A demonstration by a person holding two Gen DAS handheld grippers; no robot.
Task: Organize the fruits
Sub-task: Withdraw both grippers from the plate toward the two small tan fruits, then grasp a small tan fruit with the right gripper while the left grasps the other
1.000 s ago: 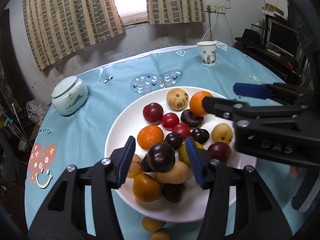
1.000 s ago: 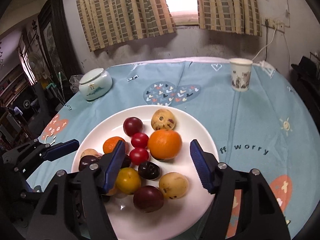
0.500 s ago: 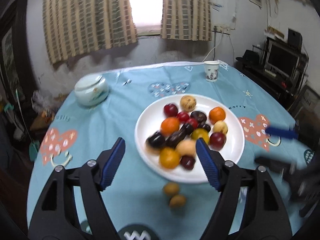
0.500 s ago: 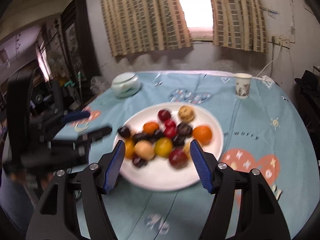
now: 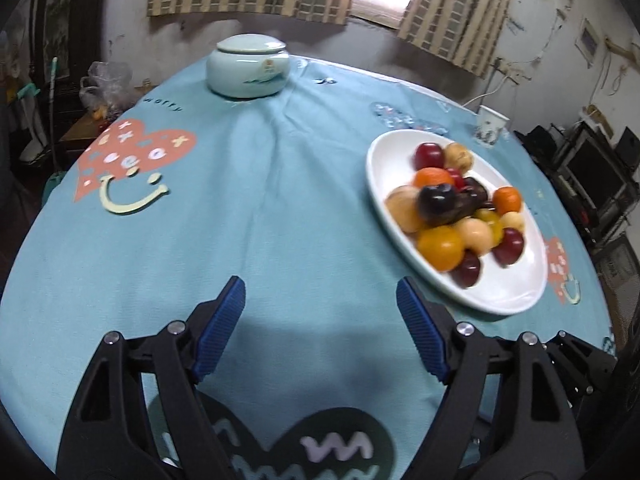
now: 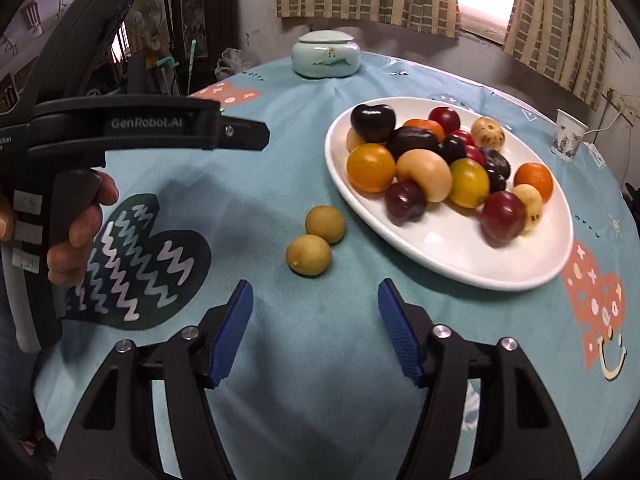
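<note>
The left gripper [image 5: 320,328] is opening, its jaws wide over bare tablecloth [image 5: 260,220], holding nothing. The right gripper [image 6: 316,332] is closing on nothing; two small yellow-green fruits [image 6: 316,242] lie just ahead of its jaws, beside the heaped white plate [image 6: 452,264].

A white oval plate [image 6: 460,268] on the bench holds a heap of dark plums, orange and yellow fruits [image 6: 420,160]. Two small yellow-green fruits [image 6: 316,244] lie touching, just beside its rim.
</note>
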